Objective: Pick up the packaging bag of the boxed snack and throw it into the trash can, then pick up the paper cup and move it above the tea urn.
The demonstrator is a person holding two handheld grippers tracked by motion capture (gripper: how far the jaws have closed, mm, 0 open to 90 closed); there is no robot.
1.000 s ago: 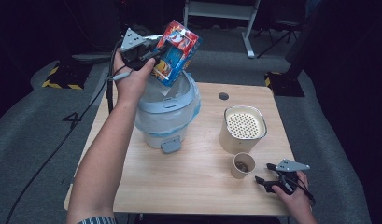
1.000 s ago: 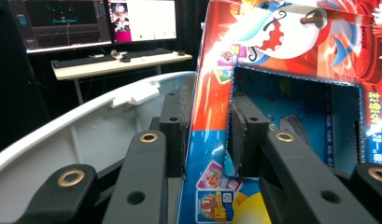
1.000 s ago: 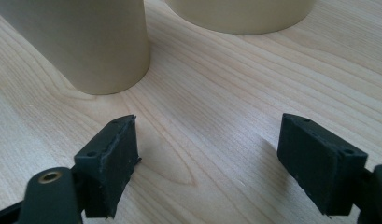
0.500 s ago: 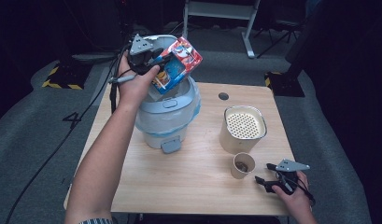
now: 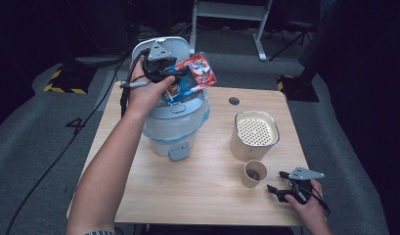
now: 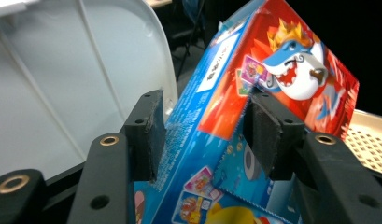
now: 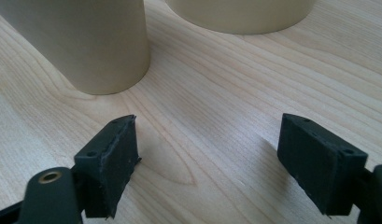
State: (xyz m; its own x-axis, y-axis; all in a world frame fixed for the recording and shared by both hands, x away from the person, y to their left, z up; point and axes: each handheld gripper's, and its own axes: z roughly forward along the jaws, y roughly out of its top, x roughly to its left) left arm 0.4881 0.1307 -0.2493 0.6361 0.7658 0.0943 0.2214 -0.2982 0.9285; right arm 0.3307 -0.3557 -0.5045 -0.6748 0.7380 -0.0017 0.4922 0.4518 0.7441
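While your left tongs [image 5: 174,77] hold the snack box [image 5: 190,78] clamped between their pads [image 6: 267,133], the carton hangs tilted over the open mouth of the pedal bin [image 5: 175,120], which stands at about ten o'clock from the middle of the tabletop [image 5: 202,196]. The bin's lid [image 5: 161,49] stands raised behind the box, at twelve o'clock from it; in the left gripper view its pale inner face [image 6: 62,84] lies just beside the carton's blue edge [image 6: 202,102].

As I judge it, the pick-up and the carry are done: the box is off the tabletop and above the opening, and the lid is already up. What is left is the release, and perhaps a little more lowering first, since one corner of the carton juts out past the rim toward two o'clock. Whether the box already dips inside the liner I cannot tell.

Your right tongs [image 5: 280,192] rest wide apart and empty on the tabletop at five o'clock, with the paper cup [image 5: 254,173] just beside them at ten o'clock and the perforated canister [image 5: 255,134] beyond it. Both are untouched.
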